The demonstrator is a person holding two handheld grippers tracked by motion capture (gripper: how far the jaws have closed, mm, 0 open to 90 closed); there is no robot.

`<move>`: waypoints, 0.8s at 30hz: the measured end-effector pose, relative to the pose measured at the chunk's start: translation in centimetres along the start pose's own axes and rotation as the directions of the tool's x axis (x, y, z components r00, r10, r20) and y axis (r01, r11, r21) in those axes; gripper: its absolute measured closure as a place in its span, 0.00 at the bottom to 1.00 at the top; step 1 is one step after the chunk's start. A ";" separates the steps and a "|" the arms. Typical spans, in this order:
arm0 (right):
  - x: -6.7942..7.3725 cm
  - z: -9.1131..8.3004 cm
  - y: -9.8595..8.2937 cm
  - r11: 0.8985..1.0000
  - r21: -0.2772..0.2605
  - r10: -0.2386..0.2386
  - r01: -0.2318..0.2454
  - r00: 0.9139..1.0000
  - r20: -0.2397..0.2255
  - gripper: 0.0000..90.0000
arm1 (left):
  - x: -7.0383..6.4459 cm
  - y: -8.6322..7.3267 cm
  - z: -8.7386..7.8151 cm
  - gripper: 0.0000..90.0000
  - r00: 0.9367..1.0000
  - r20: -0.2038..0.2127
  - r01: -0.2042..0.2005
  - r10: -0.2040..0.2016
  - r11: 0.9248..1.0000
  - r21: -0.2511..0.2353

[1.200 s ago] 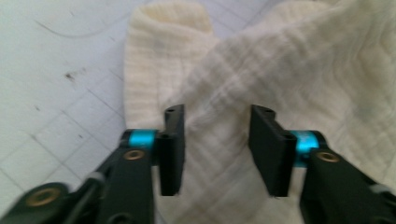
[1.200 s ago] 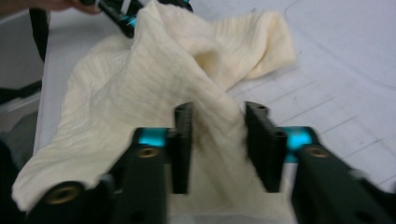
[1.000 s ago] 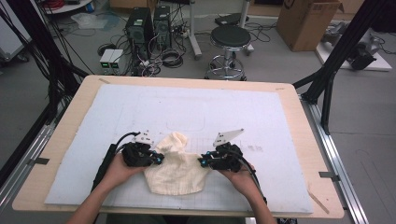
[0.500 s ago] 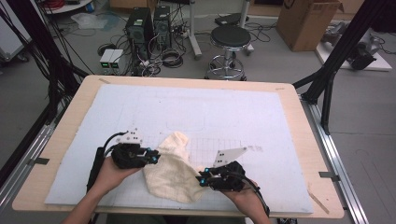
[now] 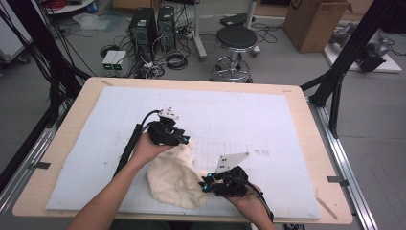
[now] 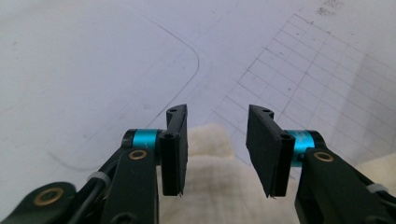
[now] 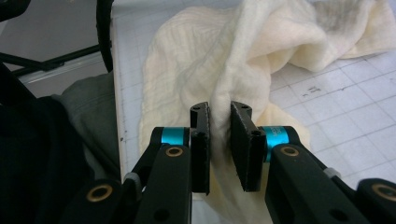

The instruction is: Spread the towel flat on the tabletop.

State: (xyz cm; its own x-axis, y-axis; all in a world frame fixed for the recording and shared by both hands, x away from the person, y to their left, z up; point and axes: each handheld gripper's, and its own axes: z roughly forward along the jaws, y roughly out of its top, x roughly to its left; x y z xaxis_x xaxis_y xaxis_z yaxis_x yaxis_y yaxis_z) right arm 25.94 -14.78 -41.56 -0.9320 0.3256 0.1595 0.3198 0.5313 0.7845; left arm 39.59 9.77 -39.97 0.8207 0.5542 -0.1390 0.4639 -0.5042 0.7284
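Cream crumpled cotton cloth (image 5: 174, 175) is bunched on the white gridded mat (image 5: 268, 120) near the table's front edge. A fold is pinched by the right gripper (image 7: 219, 123); the left gripper (image 6: 215, 128) is spread above its far end. A black round stool (image 5: 234, 38) is seen beyond the light wooden table (image 5: 72, 124).

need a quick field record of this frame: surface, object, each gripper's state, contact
surface: white gridded mat on a wooden table
object: cream cloth, crumpled, near the front edge
left gripper: jaws open, a cloth edge below the gap
right gripper: jaws shut on a cloth fold
contact: right grips; left not clamping
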 end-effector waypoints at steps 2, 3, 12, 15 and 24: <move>-0.2 0.0 0.0 1.000 -0.003 0.001 -0.001 1.000 0.000 0.87 | 0.3 0.5 0.9 0.61 1.000 0.000 0.005 -0.005 0.999 0.034; -0.2 -0.1 0.0 1.000 -0.003 0.007 -0.007 1.000 -0.003 0.87 | 0.4 0.6 1.2 0.60 1.000 0.000 0.011 -0.011 0.999 0.049; -1.2 -1.0 -0.3 0.999 -0.039 0.028 -0.027 0.999 0.019 0.87 | 0.8 0.1 3.1 0.67 0.999 0.039 0.014 -0.021 0.981 0.194; -1.3 -1.1 -0.3 0.999 -0.039 0.030 -0.030 0.999 0.017 0.87 | 0.5 0.1 3.2 0.80 0.999 0.036 -0.031 0.024 0.976 0.214; -1.2 -1.9 -0.3 0.998 -0.059 0.039 -0.036 0.998 0.045 0.89 | 0.3 1.0 -1.3 0.96 0.999 -0.048 -0.021 0.023 0.999 0.038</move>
State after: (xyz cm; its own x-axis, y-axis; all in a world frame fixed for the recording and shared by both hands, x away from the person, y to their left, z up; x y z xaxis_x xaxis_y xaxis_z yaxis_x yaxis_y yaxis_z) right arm 26.67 -16.84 -40.85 -0.9101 0.3811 0.1628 0.3429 0.4719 0.8123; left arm 39.87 10.30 -38.42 0.8140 0.5739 -0.0900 0.4591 -0.5407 0.7049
